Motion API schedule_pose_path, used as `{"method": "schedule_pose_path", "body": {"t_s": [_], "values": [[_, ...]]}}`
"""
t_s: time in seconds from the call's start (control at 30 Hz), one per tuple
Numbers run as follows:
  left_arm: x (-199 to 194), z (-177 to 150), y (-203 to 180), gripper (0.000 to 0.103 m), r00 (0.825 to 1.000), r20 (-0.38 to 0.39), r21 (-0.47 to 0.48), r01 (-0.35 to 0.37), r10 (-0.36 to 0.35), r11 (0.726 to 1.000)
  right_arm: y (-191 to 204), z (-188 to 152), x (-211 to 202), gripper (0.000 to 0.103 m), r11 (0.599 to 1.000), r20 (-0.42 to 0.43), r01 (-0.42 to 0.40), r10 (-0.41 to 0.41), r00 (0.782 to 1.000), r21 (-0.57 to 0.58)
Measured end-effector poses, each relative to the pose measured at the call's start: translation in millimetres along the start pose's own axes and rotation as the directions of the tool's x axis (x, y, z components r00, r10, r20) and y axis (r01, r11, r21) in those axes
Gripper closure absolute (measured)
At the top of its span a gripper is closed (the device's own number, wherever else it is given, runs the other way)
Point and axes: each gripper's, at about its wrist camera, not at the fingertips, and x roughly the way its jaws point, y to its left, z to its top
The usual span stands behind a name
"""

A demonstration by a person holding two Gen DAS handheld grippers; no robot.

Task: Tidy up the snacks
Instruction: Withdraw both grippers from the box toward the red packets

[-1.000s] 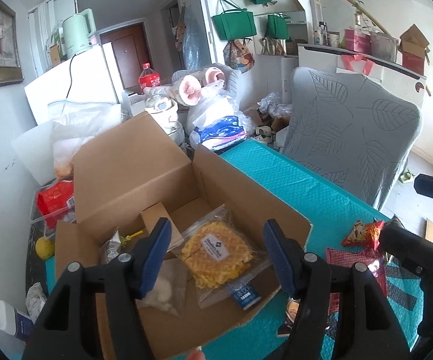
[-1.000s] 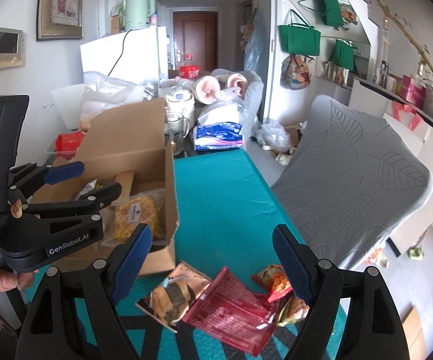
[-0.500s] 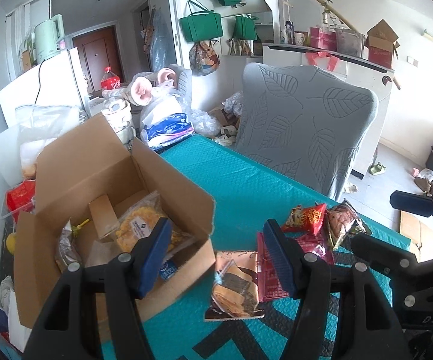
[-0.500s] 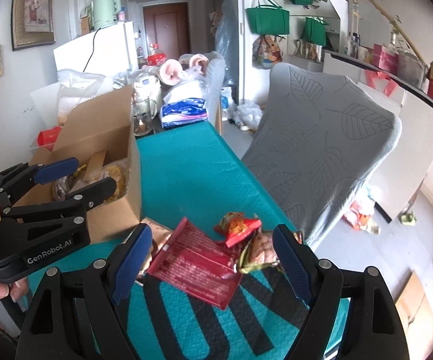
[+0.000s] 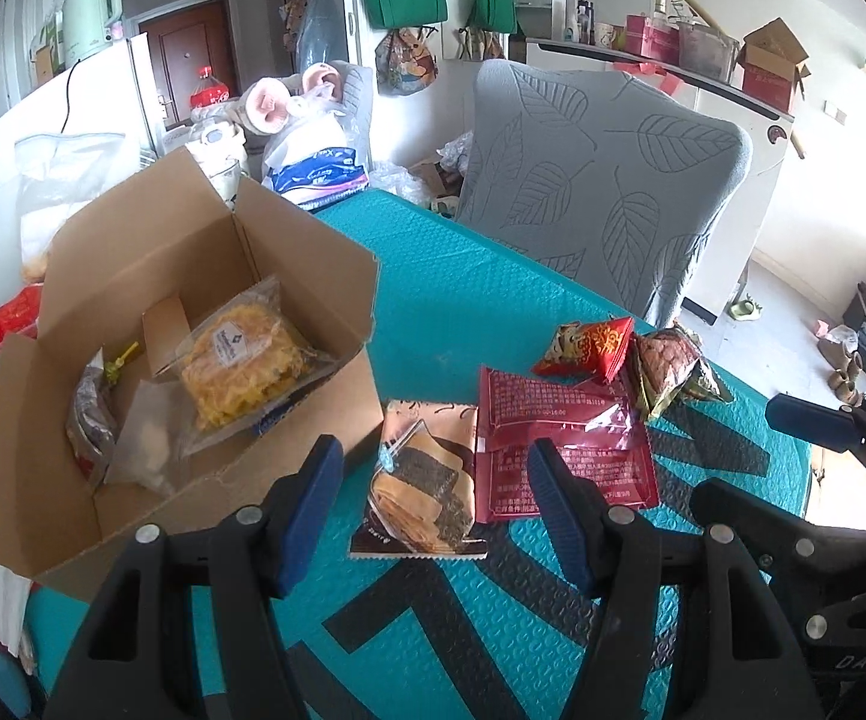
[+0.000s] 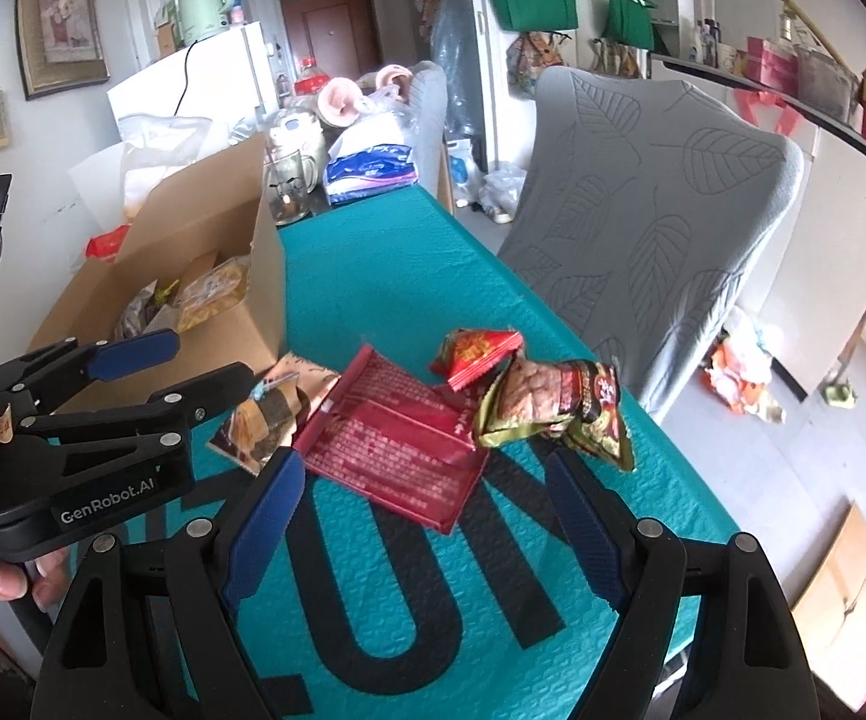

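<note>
Snack packets (image 5: 559, 438) lie loose on the teal table (image 5: 463, 288), just beside an open cardboard box (image 5: 150, 252). Both grippers — left (image 5: 433, 495), right (image 6: 426, 507) — hover above, jaws apart, holding nothing. Best to straddle one packet's edge and pinch squarely.
</note>
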Motion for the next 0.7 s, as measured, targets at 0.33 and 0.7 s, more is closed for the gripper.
{"method": "schedule_pose_path", "body": {"t_s": [0.33, 0.7], "values": [[18.5, -23.7, 9.6, 0.04, 0.998, -0.064, -0.045, 0.003, -0.006, 0.999, 0.4, -17.6, 21.1, 0.02, 0.999, -0.057, -0.049, 0.049, 0.997, -0.001], [46.9, -30.3, 15.4, 0.04, 0.992, -0.127, -0.062, 0.0, -0.008, 0.998, -5.5, -22.4, 43.8, 0.019, 0.995, -0.104, -0.098, 0.1, 0.99, 0.031]]}}
